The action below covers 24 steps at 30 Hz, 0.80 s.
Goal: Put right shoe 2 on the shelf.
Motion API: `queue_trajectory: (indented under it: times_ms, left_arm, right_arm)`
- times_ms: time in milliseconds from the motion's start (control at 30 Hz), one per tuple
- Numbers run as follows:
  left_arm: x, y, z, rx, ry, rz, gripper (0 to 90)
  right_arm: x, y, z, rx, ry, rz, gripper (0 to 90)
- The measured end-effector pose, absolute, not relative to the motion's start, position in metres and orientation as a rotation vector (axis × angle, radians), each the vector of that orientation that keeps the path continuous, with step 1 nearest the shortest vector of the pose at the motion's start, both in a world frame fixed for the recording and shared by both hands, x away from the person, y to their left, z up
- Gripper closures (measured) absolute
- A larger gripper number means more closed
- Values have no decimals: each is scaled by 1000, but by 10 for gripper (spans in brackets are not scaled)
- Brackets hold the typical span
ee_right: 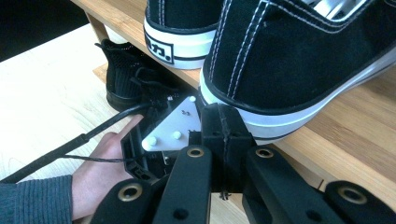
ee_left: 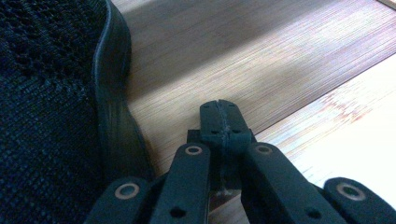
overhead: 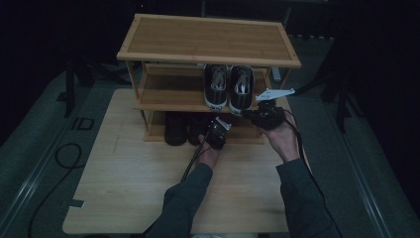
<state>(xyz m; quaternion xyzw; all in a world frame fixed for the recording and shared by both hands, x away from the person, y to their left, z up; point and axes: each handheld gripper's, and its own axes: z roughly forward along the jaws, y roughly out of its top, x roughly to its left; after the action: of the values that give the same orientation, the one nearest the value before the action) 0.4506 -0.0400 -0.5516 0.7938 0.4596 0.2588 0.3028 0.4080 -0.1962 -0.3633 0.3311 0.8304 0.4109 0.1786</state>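
Left gripper (ee_left: 219, 122) jaws closed empty beside black mesh shoe (ee_left: 51, 107); right gripper (ee_right: 224, 128) jaws closed empty, against sneaker (ee_right: 299, 60).

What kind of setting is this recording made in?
Probably a dim recording room, not a home: a three-tier bamboo shoe rack stands on a pale wooden table, black curtains hang behind, and black cables trail across the grey floor.

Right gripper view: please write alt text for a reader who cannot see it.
The right gripper, shut, points at the heel of a black sneaker on a wooden shelf. Lower left, a hand holds the left gripper beside a black shoe.
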Motion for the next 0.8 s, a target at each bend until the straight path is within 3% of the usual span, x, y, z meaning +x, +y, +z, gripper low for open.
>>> queue_trajectory:
  times_ms: [800]
  left_arm:
    - [451,-40,-552,2094,1227,690,900]
  right_arm:
    - [417,-188,-361,903,2390,1151,900]
